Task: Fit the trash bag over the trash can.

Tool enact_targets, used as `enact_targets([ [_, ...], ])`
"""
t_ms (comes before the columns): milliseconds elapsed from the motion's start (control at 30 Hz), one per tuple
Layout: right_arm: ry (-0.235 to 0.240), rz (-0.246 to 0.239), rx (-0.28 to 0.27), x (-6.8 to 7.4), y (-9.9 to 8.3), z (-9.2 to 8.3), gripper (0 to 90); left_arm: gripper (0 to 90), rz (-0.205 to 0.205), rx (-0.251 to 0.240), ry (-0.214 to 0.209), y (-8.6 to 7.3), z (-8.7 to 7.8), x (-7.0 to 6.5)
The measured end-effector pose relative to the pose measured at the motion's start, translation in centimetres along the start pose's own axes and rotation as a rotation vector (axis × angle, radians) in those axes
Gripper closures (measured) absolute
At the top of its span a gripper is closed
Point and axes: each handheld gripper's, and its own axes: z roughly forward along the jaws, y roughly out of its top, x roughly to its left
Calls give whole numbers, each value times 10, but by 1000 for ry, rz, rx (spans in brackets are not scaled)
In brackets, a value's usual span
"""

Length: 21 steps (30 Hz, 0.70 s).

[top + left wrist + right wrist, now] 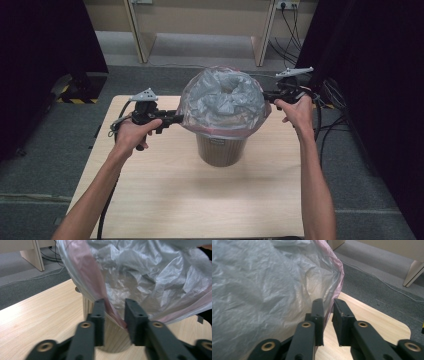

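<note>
High view: a wooden bin stands at centre frame on the table, just above the table's middle. A translucent grey bag with a pink rim balloons over the bin's mouth and hides it; the bag spreads wider than the bin. The left gripper sits left of centre, pointing level toward the right, its tips at the bag's left edge. The left hand wraps the gripper body, forearm entering from bottom left. The right gripper sits right of centre, slightly higher in the frame, its tips at the bag's right edge; the right hand holds it, forearm entering from bottom right. Left gripper view: the jaws rise from the bottom, a narrow gap between them, and the pink rim runs down through that gap, lying against the right jaw. Whether both pads press the film I cannot tell. The bin shows below and behind the jaws, the bag takes up the upper right, and the table lies at left. Right gripper view: the jaws are nearly together, with the rim passing between them close to the left jaw; firm pinch or not, I cannot tell. The bag covers the left of the frame; the table corner is at lower right, and grey floor lies beyond.
</note>
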Motion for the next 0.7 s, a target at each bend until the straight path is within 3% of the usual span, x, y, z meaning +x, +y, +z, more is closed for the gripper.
enact_targets([
  [167,8,-22,20,1,0,4,868,864,-2,15,14,-6,8,3],
  [300,7,-33,56,2,-2,10,883,878,12,59,32,-13,18,6],
  [400,31,-12,87,-2,-10,22,895,884,31,129,35,-26,29,9],
  [467,52,2,107,-5,-16,29,899,886,16,164,32,-35,36,14],
  [600,63,28,122,-10,-26,42,900,886,-20,181,48,-46,47,26],
  [700,60,45,152,-14,-34,53,900,887,-18,208,64,-56,55,33],
])
